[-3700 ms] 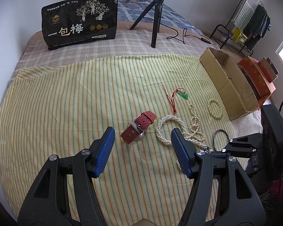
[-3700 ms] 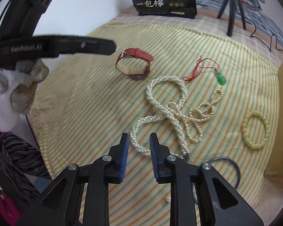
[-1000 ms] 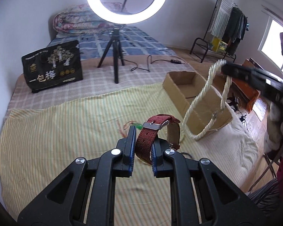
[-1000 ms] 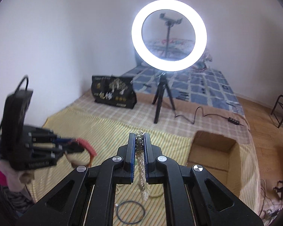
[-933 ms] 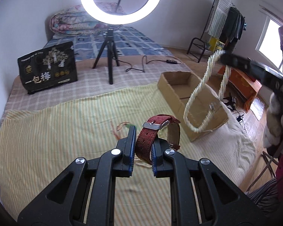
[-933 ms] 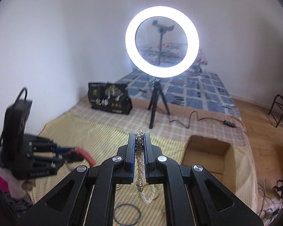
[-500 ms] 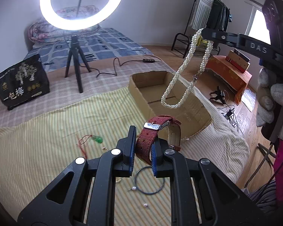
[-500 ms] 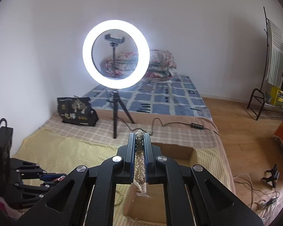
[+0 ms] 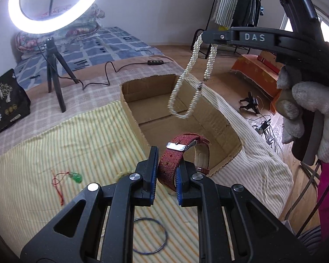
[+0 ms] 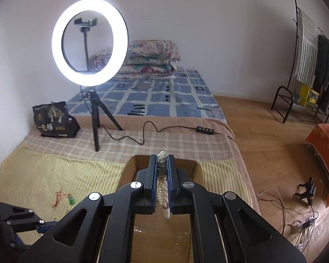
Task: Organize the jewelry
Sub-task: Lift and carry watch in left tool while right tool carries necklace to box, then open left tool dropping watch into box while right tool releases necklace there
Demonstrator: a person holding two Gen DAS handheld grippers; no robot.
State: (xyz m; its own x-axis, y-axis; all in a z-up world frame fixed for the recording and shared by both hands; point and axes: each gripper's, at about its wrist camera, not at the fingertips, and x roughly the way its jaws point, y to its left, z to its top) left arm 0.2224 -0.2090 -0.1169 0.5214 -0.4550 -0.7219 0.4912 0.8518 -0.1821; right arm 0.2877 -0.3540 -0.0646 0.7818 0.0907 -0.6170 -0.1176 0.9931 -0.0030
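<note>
My left gripper (image 9: 166,173) is shut on the strap of a red woven watch (image 9: 175,162), held just short of the near rim of an open cardboard box (image 9: 131,114). My right gripper (image 10: 162,171) is shut on a pearl necklace (image 10: 163,188). In the left wrist view that necklace (image 9: 190,87) hangs in a long loop from the right gripper's fingers (image 9: 217,36), dangling over the inside of the box. A gloved hand (image 9: 304,118) holds the right gripper. A green pendant on red cord (image 9: 75,177) and a thin dark ring (image 9: 150,235) lie on the striped cloth.
A ring light on a tripod (image 10: 90,41) stands behind the box (image 10: 140,164), its cable (image 10: 155,131) trailing across the checked blanket. A black printed bag (image 10: 54,120) sits at the far left. Folded quilts (image 10: 151,59), a clothes rack (image 10: 313,65) and an orange box (image 9: 256,74) lie beyond.
Both grippers have swung right toward the cardboard box. The watch now sits at the box's near rim and the necklace loop hangs over its inside instead of beside it.
</note>
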